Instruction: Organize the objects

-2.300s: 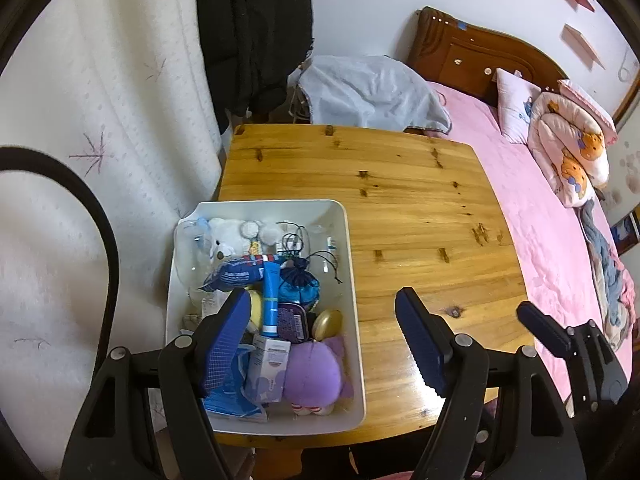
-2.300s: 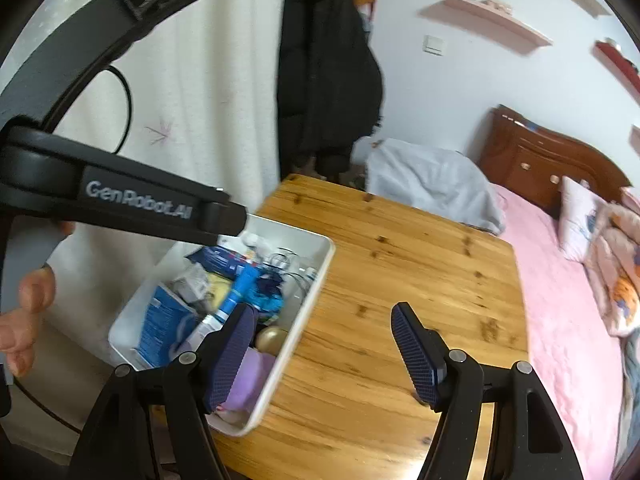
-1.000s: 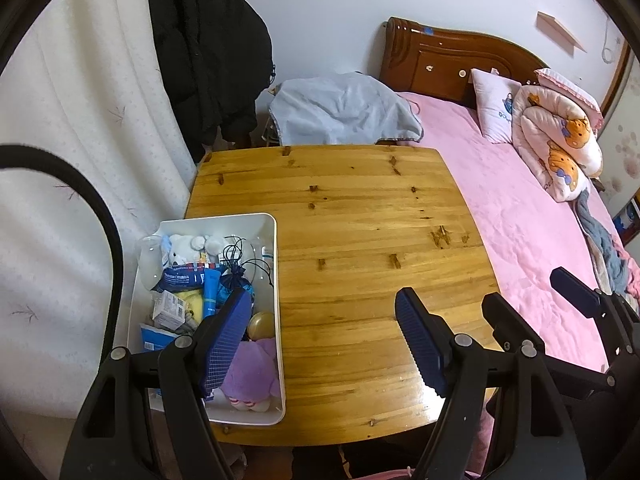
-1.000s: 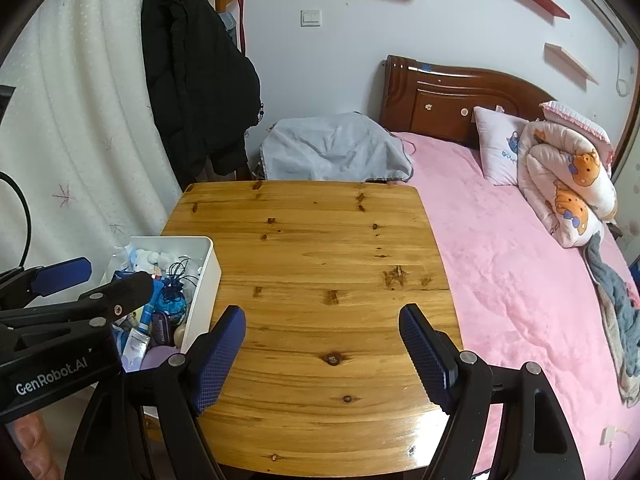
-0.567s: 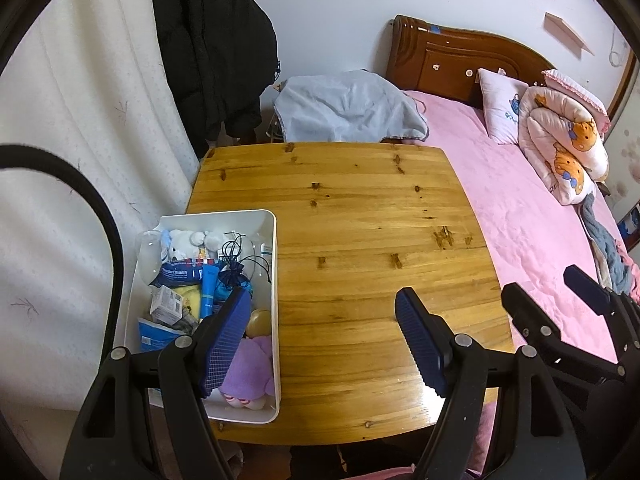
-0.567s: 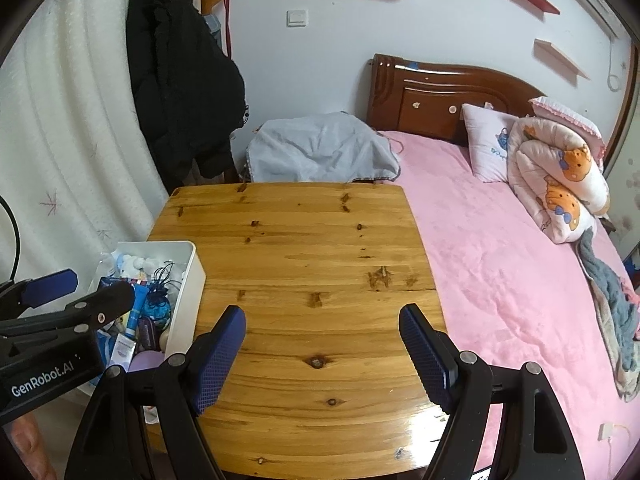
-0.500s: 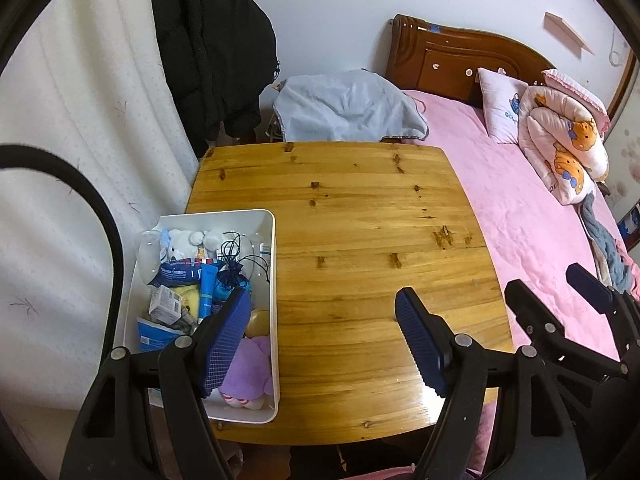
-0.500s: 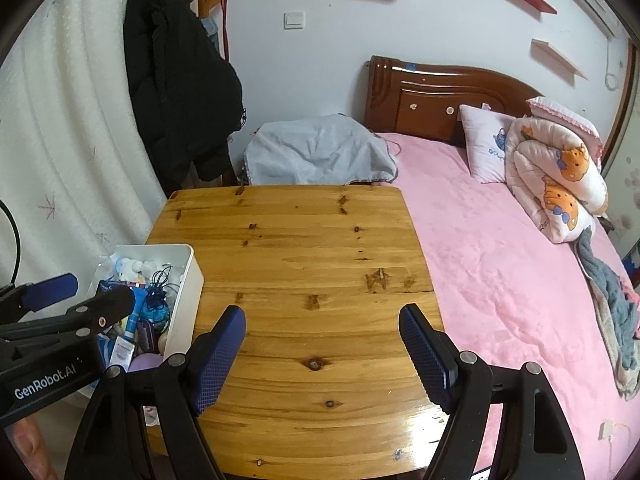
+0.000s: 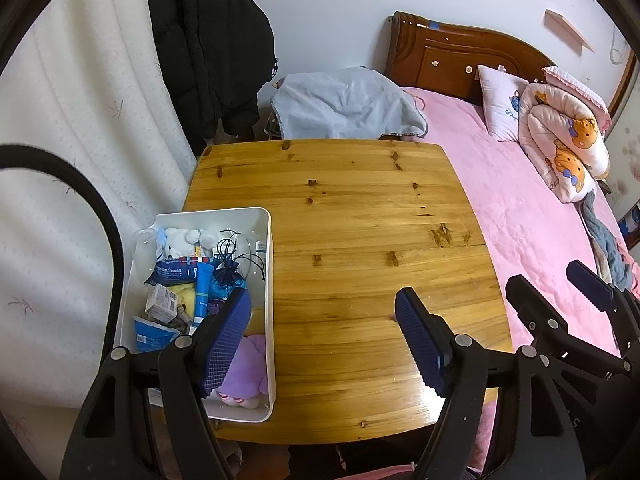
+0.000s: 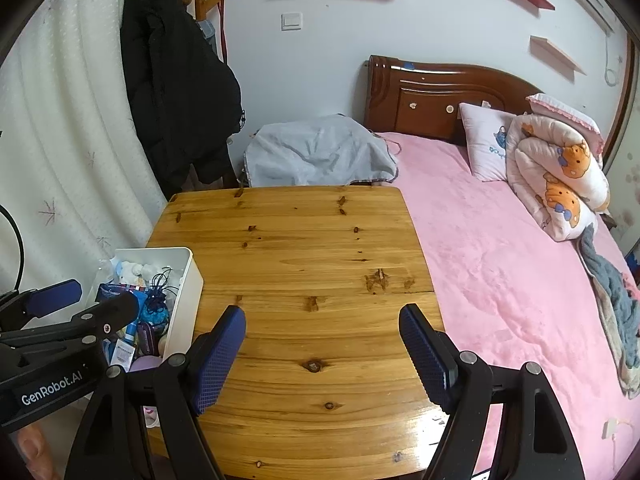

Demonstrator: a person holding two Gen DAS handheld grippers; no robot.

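White plastic bin (image 9: 270, 280) sat at the left near corner of the wooden table (image 9: 360, 216), packed with small items: a white plush toy (image 9: 178, 238) at the far end, a blue tube (image 9: 203, 284) and a dark blue drawstring pouch (image 9: 226, 278) mid-bin, a small printed box (image 9: 162, 307) and a blue packet (image 9: 150, 334) on the left side, a purple plush (image 9: 246, 368) at the near end. A tangle of black cord (image 9: 236, 248) lay over the far contents.

Left gripper (image 9: 326, 340) was held above the near table edge, jaws spread wide and empty. Its left finger pad overlapped the near part of the bin in the left wrist view, in front of the purple plush; the right pad was over bare wood. The bin's right wall lay between the two pads, nearer the left one. Contact between pad and bin contents could not be determined.

Right gripper (image 10: 322, 354) was also spread wide and empty, over bare table near the front edge. In the right wrist view the bin (image 10: 188, 280) lay to the left of both pads, outside the jaw gap, with the left gripper's body across its near end.

Pink bedspread (image 10: 500, 264) bordered the table's right side; a grey cloth bundle (image 10: 320, 156) lay beyond the far edge.
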